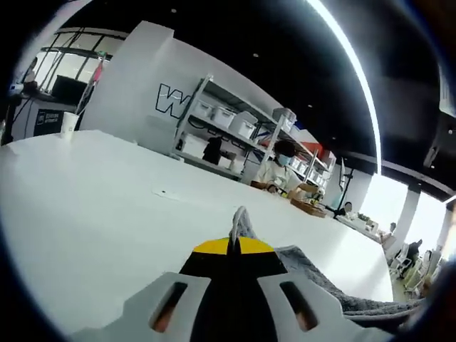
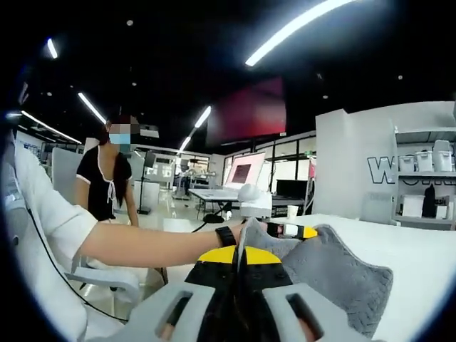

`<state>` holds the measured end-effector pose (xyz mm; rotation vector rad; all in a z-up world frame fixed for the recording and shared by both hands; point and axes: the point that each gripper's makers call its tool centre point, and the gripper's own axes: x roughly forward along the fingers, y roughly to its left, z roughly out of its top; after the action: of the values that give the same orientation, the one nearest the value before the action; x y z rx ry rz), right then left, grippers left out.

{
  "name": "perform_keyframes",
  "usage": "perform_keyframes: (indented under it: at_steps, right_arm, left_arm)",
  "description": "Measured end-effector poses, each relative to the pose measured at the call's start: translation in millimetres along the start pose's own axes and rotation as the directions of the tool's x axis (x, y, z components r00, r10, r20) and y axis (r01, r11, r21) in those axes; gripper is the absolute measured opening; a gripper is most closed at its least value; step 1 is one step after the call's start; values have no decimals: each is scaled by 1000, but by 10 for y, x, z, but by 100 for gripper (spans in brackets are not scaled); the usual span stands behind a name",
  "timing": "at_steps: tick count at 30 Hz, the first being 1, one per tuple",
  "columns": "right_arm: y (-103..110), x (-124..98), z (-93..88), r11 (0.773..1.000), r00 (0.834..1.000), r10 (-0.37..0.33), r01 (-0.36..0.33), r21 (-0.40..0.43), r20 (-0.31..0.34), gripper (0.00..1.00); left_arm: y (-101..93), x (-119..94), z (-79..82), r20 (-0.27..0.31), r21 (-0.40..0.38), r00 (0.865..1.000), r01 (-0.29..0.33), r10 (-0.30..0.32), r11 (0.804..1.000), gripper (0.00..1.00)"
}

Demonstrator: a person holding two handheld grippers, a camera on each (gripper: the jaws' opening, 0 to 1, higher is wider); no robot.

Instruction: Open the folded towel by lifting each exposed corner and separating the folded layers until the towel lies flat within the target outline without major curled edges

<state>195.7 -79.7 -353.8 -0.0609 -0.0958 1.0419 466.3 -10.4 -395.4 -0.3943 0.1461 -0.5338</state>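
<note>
1. My left gripper (image 1: 234, 246) is clenched on a corner of the grey towel (image 1: 335, 281), which trails off to the right over the white table (image 1: 92, 214).
2. My right gripper (image 2: 241, 249) pinches another towel (image 2: 335, 274) edge, lifted above the table (image 2: 420, 249).
3. The other gripper (image 2: 285, 229) shows beyond the forearm (image 2: 149, 246).

White table (image 1: 85, 206); storage shelving (image 1: 235, 135) behind; paper cup (image 1: 68, 123) at far edge.

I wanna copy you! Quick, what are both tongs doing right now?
Left tongs: shut on the gray towel.
Right tongs: shut on the towel too.
</note>
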Motion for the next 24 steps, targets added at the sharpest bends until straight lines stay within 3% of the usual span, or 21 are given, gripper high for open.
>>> perform_keyframes:
  at_steps: [1, 2, 9, 11, 15, 24]
  right_arm:
    - [-26, -14, 17, 1000, 1000, -21, 22, -3, 14, 0]
    - [-15, -41, 26, 1000, 999, -26, 26, -3, 19, 0]
    - [-2, -100, 89, 999, 998, -51, 51, -14, 41, 0]
    - [7, -102, 74, 998, 998, -66, 66, -20, 26, 0]
    - [29, -131, 111, 998, 996, -67, 67, -4, 51, 0]
    - [63, -210, 105, 996, 995, -83, 84, -16, 59, 0]
  left_arm:
    - [4, -1, 19, 7, 5, 1000, -1, 1, 1000, 1]
    - [-47, 3, 63, 28, -46, 999, 28, -27, 999, 1]
    - [-82, 25, 96, 35, -11, 999, 23, -23, 1000, 1]
    - [-83, 38, 138, 63, 34, 998, 6, -8, 999, 1]
    - [-148, 45, 168, 80, 22, 997, 23, -25, 999, 1]
    - [-232, 92, 104, 65, 53, 997, 28, -32, 998, 1]
